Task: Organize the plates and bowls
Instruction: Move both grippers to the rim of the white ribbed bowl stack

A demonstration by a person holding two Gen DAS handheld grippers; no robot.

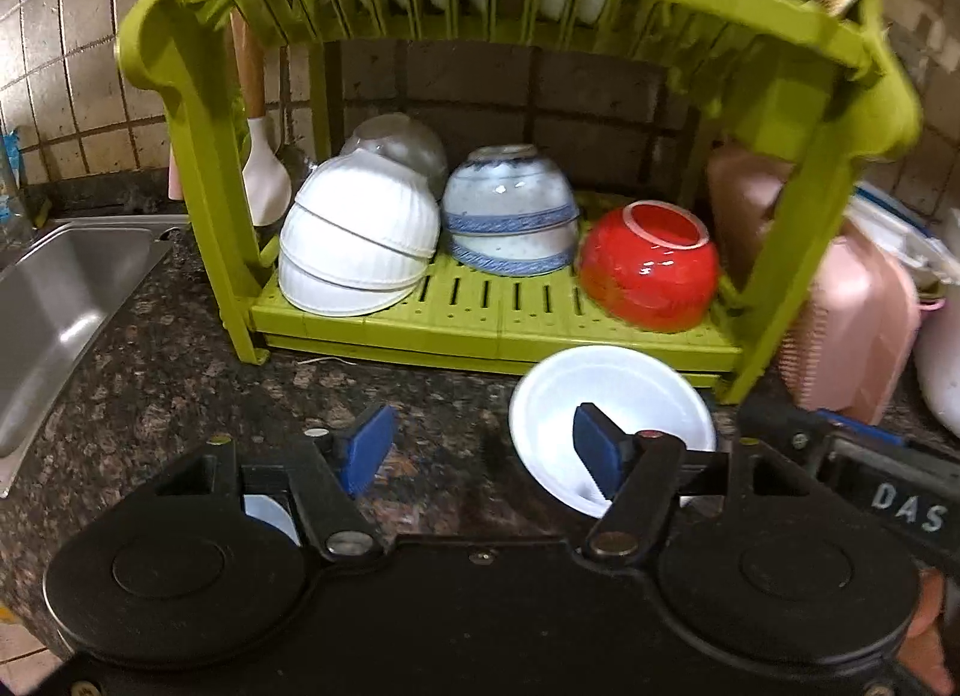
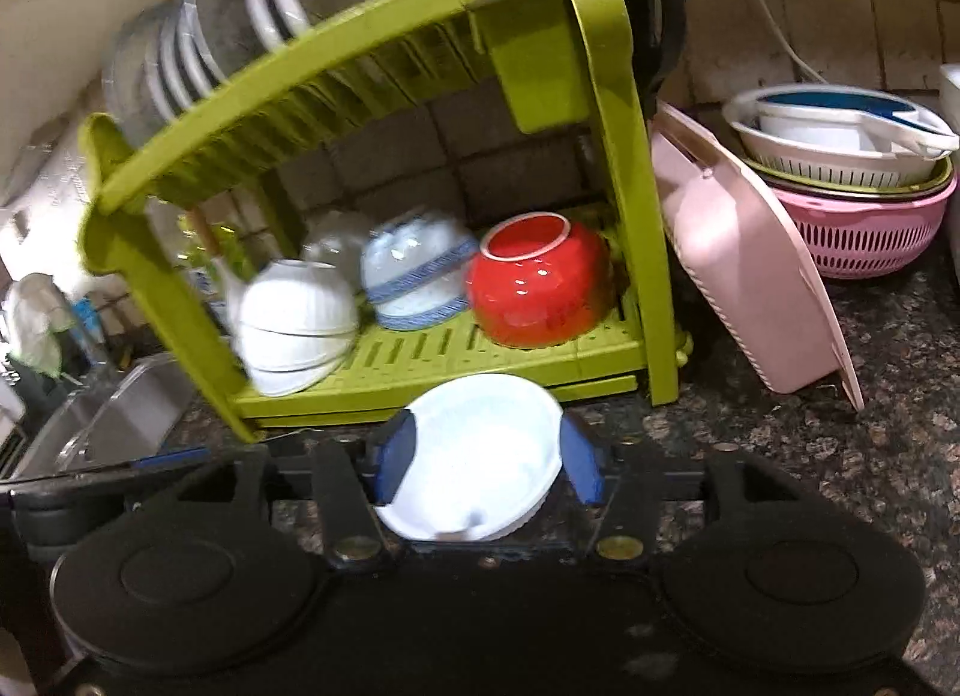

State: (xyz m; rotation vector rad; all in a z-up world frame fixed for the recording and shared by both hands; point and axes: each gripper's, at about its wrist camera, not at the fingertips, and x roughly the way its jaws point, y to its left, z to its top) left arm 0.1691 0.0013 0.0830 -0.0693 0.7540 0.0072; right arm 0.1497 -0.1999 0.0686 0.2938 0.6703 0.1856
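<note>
White plate (image 2: 474, 444) sits nearest, pinched between my right gripper (image 2: 486, 465) fingers, tilted, I judge, to slide into the green rack (image 1: 498, 324). My left gripper (image 1: 480, 456) hangs spread and empty over the counter (image 1: 180, 372). Beyond, the lower shelf holds upturned bowls so they drain: three white bowls (image 1: 357, 243) stacked, two blue-banded bowls (image 1: 510, 210), one red bowl (image 1: 651, 264), one glass bowl (image 1: 396, 141) behind.

Bowls (image 1: 507, 210) on rack's (image 1: 498, 330) lower shelf
</note>
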